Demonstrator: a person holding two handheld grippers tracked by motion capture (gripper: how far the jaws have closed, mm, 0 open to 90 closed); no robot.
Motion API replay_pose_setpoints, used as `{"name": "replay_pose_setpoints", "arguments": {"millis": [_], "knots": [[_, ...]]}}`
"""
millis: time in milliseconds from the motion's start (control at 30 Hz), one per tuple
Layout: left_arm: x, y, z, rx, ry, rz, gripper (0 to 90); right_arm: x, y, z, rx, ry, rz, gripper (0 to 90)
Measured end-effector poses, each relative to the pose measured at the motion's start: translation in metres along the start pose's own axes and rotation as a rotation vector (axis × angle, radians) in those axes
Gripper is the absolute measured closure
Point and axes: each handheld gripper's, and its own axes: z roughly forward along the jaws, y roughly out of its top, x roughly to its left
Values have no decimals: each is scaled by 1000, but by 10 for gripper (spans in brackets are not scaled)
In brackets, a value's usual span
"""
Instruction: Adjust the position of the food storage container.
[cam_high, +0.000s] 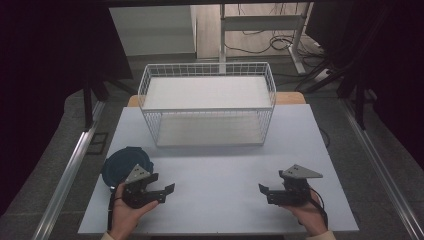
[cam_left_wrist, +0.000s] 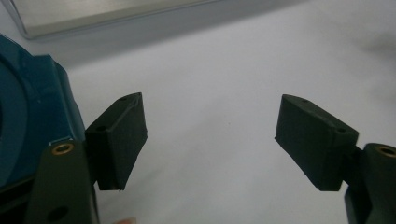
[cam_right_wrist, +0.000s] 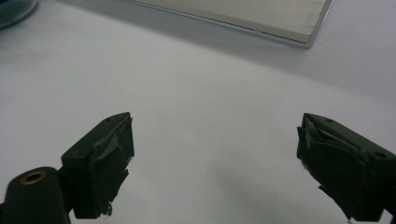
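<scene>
A dark blue round dish (cam_high: 122, 164) lies at the table's left front, and its rim (cam_left_wrist: 28, 112) fills the left edge of the left gripper view. My left gripper (cam_high: 169, 192) rests just in front of and right of it, jaws wide open over bare tabletop. The same open gap (cam_left_wrist: 210, 135) holds nothing. My right gripper (cam_high: 264, 193) sits low at the right front, pointing left toward the other one. Its jaws are spread apart (cam_right_wrist: 215, 154) with only white table between them.
A white wire basket (cam_high: 207, 102) with two flat shelves stands at the back middle of the white table (cam_high: 220, 165). Its lower shelf edge (cam_right_wrist: 261, 21) shows ahead of the right gripper. Dark curtains hang at both sides; cables and a desk frame lie beyond.
</scene>
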Motion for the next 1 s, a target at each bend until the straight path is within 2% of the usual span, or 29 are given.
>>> {"name": "replay_pose_setpoints", "arguments": {"millis": [200, 367, 633, 833, 1000], "knots": [[-1, 0, -2, -2, 3, -1, 243, -4, -1, -2, 3, -1, 5, 123], [-3, -1, -3, -2, -10, 1, 243, 1, 1, -8, -11, -15, 0, 128], [-1, 0, -6, -3, -16, -1, 242, 0, 2, -7, -16, -29, 9, 133], [-1, 1, -9, -3, -25, 4, 243, 1, 7, -5, -26, -14, 18, 139], [-4, 11, -17, -15, 1, 17, 251, -2, 5, -7, -24, 2, -5, 143]]}}
